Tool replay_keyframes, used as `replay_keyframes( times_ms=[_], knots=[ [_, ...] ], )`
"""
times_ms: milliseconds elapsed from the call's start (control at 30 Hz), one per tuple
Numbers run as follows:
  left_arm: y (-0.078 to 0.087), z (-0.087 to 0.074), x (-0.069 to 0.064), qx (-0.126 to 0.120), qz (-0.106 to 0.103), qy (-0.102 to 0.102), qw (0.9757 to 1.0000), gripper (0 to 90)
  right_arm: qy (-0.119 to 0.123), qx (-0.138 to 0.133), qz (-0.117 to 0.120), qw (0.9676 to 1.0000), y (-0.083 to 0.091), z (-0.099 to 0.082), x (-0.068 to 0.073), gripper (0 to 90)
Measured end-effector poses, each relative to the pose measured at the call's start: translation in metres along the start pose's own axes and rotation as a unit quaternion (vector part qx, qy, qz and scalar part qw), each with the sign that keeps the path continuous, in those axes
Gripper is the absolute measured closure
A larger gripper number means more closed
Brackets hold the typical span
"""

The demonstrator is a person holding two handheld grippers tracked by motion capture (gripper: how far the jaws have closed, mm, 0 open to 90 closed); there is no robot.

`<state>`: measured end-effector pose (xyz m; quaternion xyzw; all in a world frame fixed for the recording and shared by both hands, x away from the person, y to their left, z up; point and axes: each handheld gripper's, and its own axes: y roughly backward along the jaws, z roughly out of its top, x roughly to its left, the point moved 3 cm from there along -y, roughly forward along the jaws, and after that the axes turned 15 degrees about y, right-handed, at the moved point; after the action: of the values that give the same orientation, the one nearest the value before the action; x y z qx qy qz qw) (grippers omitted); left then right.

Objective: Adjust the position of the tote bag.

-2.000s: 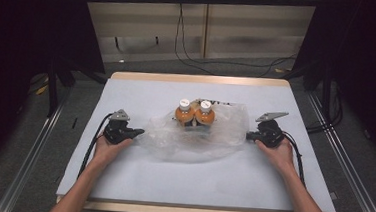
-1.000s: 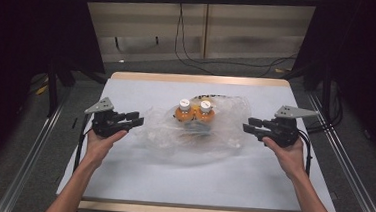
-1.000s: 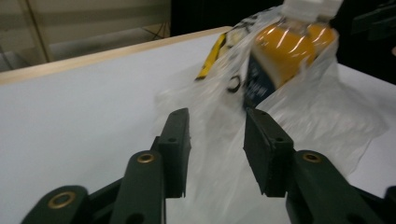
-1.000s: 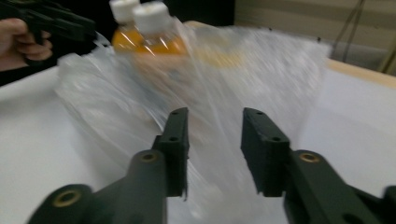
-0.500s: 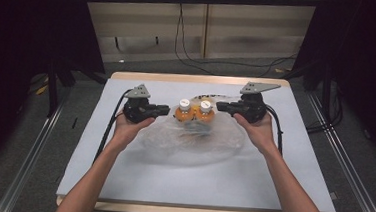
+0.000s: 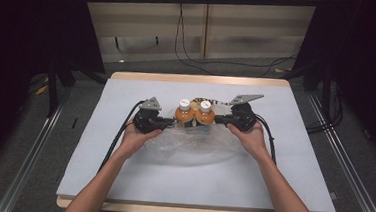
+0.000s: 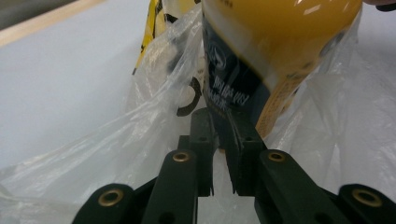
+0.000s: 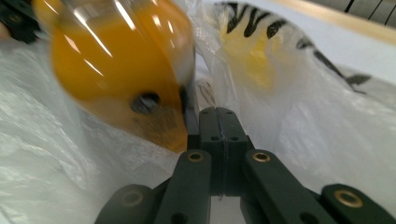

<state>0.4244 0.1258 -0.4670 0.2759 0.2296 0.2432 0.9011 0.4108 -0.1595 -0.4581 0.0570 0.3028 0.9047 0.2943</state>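
Both hands have come in from the sides of the table since the earlier frames and now sit right against the two bottles [image 6: 194,115] at the middle, one gripper on each flank. The bottles stand upright side by side, white caps up, on a clear plastic bag [image 6: 193,145] spread flat over the white table [image 6: 96,175].

The left gripper [image 6: 164,122] has just been closing; in the left gripper view its jaws are nearly together and seem to pinch a fold of the bag [image 7: 140,135] right at the foot of the nearer bottle [image 7: 261,51]. The right gripper [image 6: 220,120] has its jaws fully together; in the right gripper view they look pressed on the thin film [image 8: 327,126] beside the other bottle [image 8: 121,70], though I cannot tell for sure that plastic is caught.

To my eye the step is taking hold of the bag's edges on either side of the bottles. The next move would need both hands lifting together and evenly, so the film rises around the bottles without tipping them.

Room is generous: bare table lies on both sides and toward the person. Behind the bottles lies a yellow wrapper with black stripes [image 8: 261,51], with the far edge [image 6: 198,79] beyond it, so the free room is upward and toward the person.
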Motion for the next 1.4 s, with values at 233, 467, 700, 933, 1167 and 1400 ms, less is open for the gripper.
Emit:
replay_keyframes(
  times_ms=[233,467,700,933,1167,1400],
  knots=[
    [-0.013,-0.016,0.006,0.027,0.006,0.004,0.9996,80.3,-0.001,0.045,0.013,0.9989,-0.025,-0.027,0.005,90.0],
    [-0.023,-0.027,0.004,0.066,0.031,-0.026,0.997,79.7,0.021,0.078,0.007,0.9967,-0.027,-0.04,0.009,90.0],
    [-0.016,-0.027,0.007,0.083,0.056,-0.038,0.9943,81.6,0.056,0.105,-0.012,0.9928,-0.018,-0.041,0.01,90.0],
    [-0.01,-0.029,0.014,0.083,0.067,-0.04,0.9935,85.6,0.091,0.125,-0.011,0.9879,-0.01,-0.045,0.008,90.0],
    [-0.004,-0.03,0.019,0.093,0.08,-0.05,0.9912,88.1,0.113,0.162,-0.026,0.98,0.011,-0.056,0.001,90.0],
    [-0.003,-0.029,0.02,0.103,0.079,-0.05,0.9903,90.0,0.112,0.185,-0.027,0.976,0.037,-0.072,-0.007,90.0]
  ],
)
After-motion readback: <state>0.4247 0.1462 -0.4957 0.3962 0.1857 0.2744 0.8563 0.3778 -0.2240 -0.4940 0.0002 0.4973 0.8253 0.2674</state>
